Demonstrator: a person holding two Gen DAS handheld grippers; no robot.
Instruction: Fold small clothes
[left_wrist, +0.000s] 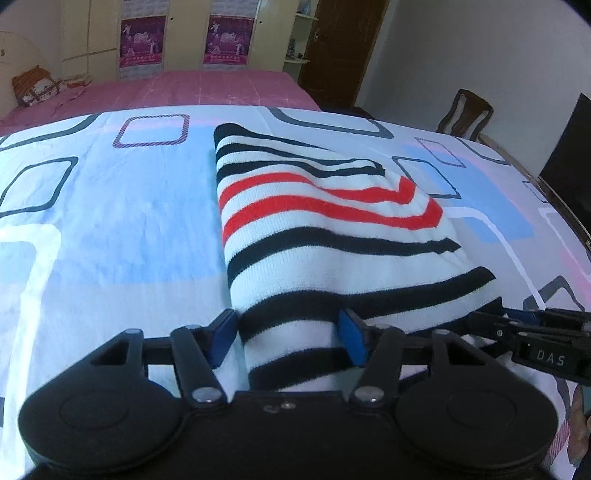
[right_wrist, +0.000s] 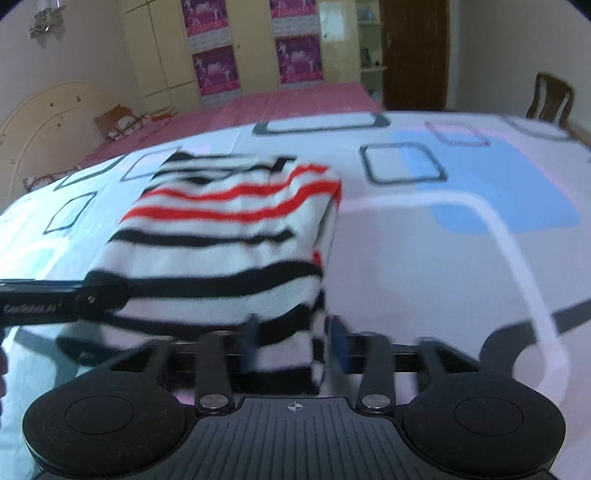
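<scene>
Left gripper nearest the lens, fingers parted around the near hem of the striped sweater; whether the pads pinch the knit cannot be told. Right gripper straddles the hem's other corner, blue pads close against the stacked edge; grip unclear through blur. Sweater lies folded lengthwise on the patterned bedsheet, mid-bed, near end at the bed's near edge. Likely light, soft, floppy knit, grippy not slippery, layers may slide apart. Best hold: both near hem corners, pinching all layers together.
</scene>
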